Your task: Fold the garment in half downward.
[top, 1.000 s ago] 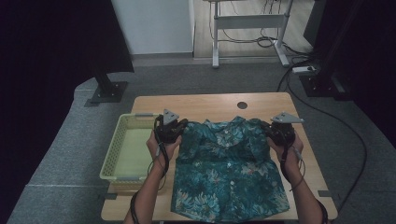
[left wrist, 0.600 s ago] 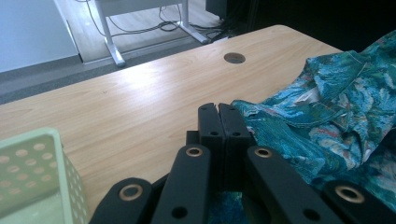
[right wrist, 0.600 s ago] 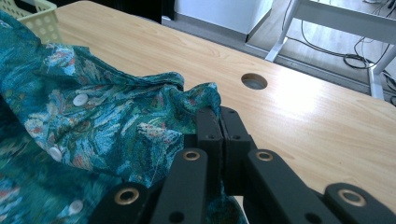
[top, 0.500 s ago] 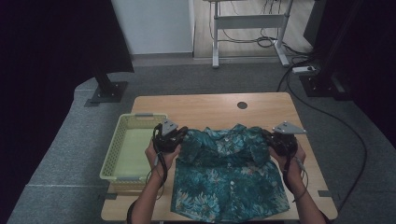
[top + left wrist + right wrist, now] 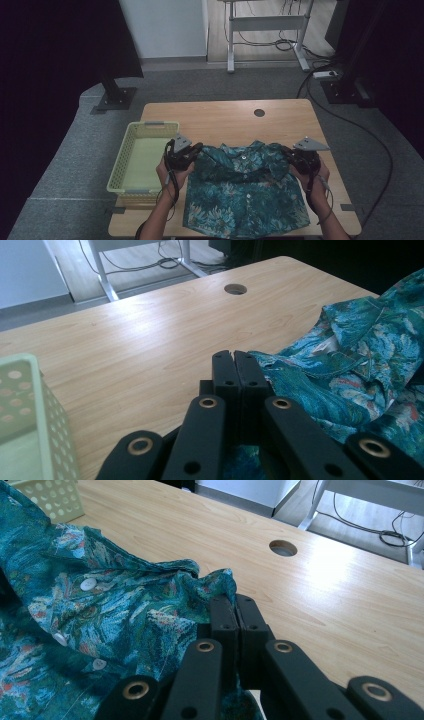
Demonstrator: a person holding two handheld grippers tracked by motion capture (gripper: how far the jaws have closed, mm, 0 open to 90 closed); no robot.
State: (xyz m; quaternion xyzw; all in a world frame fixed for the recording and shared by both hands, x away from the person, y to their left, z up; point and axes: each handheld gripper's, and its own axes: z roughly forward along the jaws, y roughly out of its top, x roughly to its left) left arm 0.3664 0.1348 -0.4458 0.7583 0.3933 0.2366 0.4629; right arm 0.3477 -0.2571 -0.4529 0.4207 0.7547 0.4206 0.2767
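Note:
A teal floral button shirt [image 5: 245,195] lies on the near half of the wooden table [image 5: 225,120], its lower part flat and its top edge bunched toward me. My left gripper [image 5: 194,150] is shut on the shirt's left shoulder; in the left gripper view the jaws meet at the tips [image 5: 233,356] with the shirt [image 5: 350,370] trailing to the right. My right gripper [image 5: 291,155] is shut on the right shoulder; in the right gripper view the closed jaws [image 5: 235,600] pinch a fold of the shirt [image 5: 100,620], whose white buttons [image 5: 88,584] show.
A pale green perforated basket [image 5: 131,165] stands at the table's left edge, just left of my left hand. A round cable hole [image 5: 259,113] sits in the far middle of the table. Beyond the table are desk legs and floor cables [image 5: 320,75].
Both grippers have pulled the shirt's shoulders back toward me, folding the top edge over the body of the shirt. The far part of the table is now bare.

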